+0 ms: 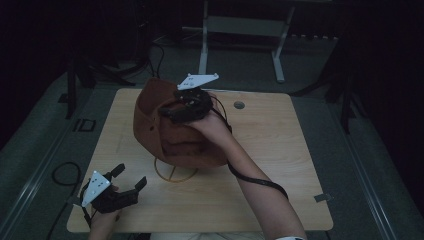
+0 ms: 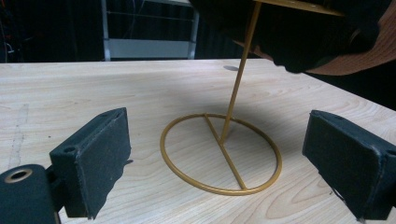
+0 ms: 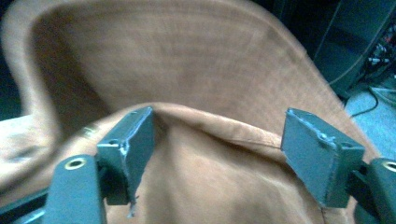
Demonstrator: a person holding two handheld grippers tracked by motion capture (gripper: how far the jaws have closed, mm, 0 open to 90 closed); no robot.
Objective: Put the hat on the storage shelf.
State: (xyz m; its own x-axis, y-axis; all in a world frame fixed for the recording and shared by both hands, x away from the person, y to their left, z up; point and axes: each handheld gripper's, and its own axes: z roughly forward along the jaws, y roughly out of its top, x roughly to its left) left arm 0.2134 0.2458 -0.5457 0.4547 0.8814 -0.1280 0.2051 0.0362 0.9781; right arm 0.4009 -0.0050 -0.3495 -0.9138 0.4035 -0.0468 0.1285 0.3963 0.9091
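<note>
So there's a brown hat (image 1: 172, 127) sitting on a thin gold stand (image 1: 172, 172) roughly mid-table (image 1: 280, 165), a bit left of centre in the high view. The brim curls up on the far-left side, and the stand's ring base pokes out from under the near edge of the hat.

The right gripper (image 1: 167, 114) is up at the hat, on top of the crown, with the hand (image 1: 212, 125) behind it. In the right gripper view its jaws are wide apart, with the hat (image 3: 210, 70) right in front and the fold where brim meets crown running between them. The pads don't seem to be pressing on the fabric, so nothing's clamped as far as I can see.

The left gripper (image 1: 129, 176) is parked down at the near-left corner of the table, well apart from the hat. Jaws wide apart too, nothing in them. The left gripper view looks across the wood at the stand (image 2: 224, 154), ring flat on the table, rod going up, the hat (image 2: 369, 51) overhead.
</note>
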